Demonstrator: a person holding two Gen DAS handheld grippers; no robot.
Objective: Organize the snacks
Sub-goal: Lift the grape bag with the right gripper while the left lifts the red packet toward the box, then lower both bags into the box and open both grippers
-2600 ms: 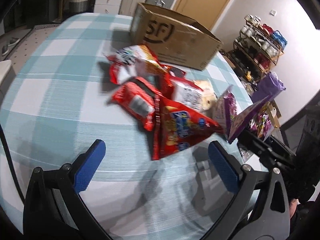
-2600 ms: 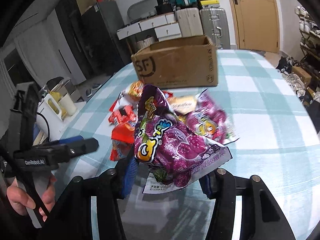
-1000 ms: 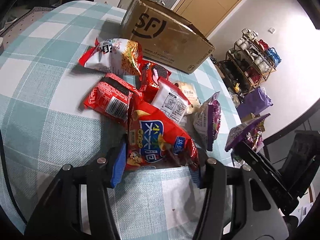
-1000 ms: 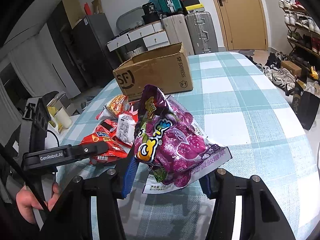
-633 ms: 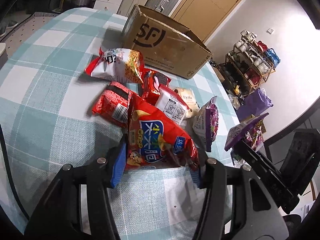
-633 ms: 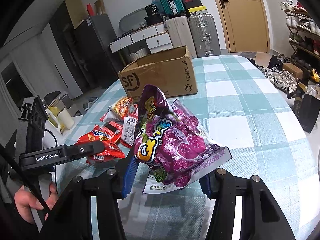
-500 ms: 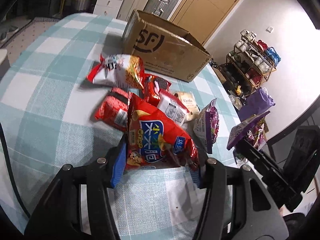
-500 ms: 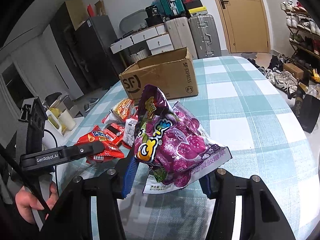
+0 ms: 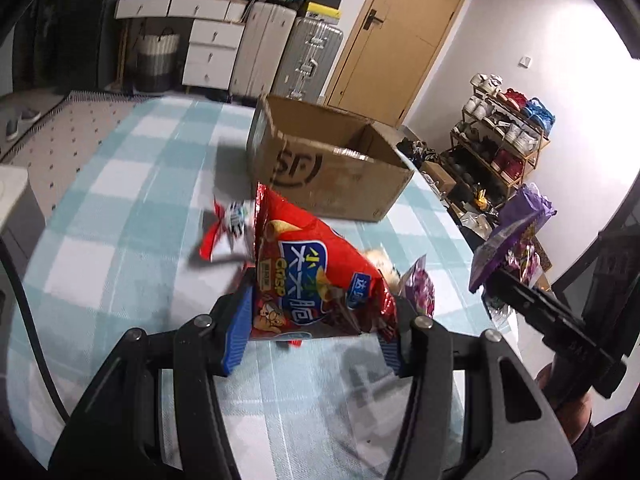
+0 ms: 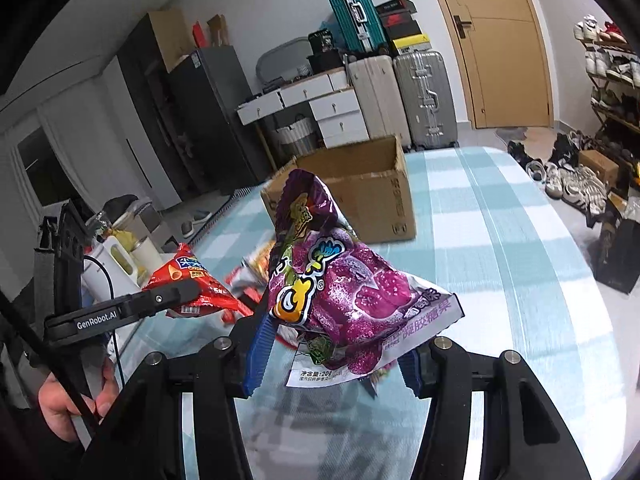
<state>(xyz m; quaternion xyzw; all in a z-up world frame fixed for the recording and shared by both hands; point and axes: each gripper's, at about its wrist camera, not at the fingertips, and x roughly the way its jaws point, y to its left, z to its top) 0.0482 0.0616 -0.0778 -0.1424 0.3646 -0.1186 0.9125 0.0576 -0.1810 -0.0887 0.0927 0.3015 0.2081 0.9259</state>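
Red crinkly foil crisp bag (image 9: 316,280) clamped between blue-padded fingers (image 9: 236,332) of left gripper (image 9: 314,334), held above teal-white checked bench (image 9: 120,208). Purple glossy gummy-candy bag (image 10: 344,292) pinched by right gripper (image 10: 334,364), also clear of bench. Open brown cardboard box (image 10: 372,192) beyond, on bench. Remaining snack packets (image 9: 228,224) blurred, lying between grippers and box.

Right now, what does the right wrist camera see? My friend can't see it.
The right gripper holds a purple candy bag above a checked table. Behind it sits an open cardboard box.
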